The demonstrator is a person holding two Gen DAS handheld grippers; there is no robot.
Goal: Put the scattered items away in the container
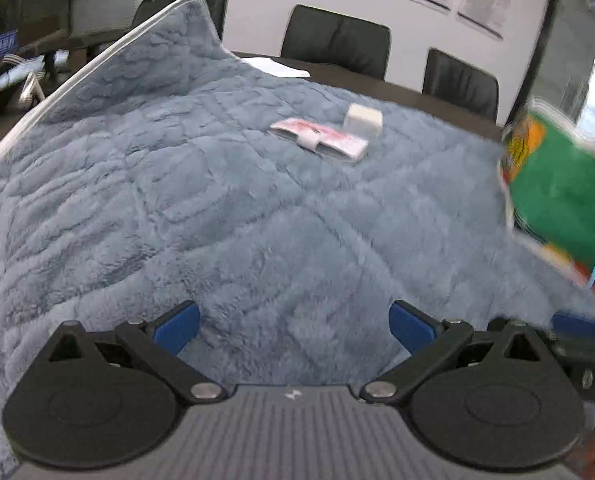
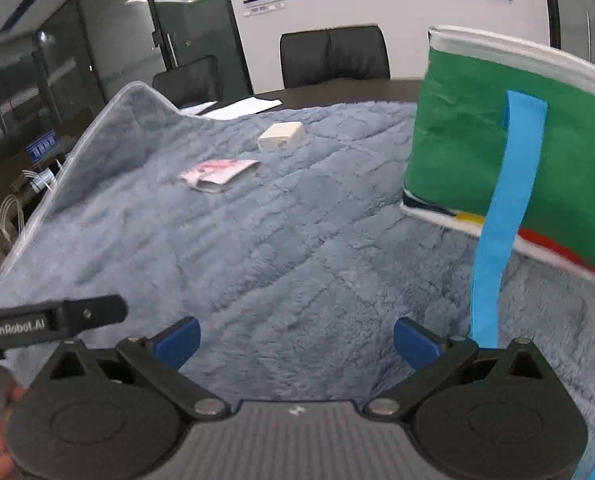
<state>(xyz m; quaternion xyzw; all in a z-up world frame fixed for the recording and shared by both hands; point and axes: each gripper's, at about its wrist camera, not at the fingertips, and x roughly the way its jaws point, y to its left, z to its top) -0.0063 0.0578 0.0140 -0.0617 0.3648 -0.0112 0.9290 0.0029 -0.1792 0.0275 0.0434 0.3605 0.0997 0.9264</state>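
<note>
Plush, quilted blue blanket (image 1: 225, 208) covers the surface, one piped corner standing up at the far left, and on it lie a flat pink-and-white pouch (image 1: 319, 138), long axis running left-right, with a boxy white charger (image 1: 363, 120) just behind. The glossy green bag (image 2: 509, 152) with its sky-blue strap (image 2: 501, 216) stands on the right, blurred, possibly tilted. Left hand-held gripper (image 1: 293, 326) and right hand-held gripper (image 2: 297, 338) both gape wide, empty, above the fleece; black office chairs (image 2: 333, 54) line the white wall.
</note>
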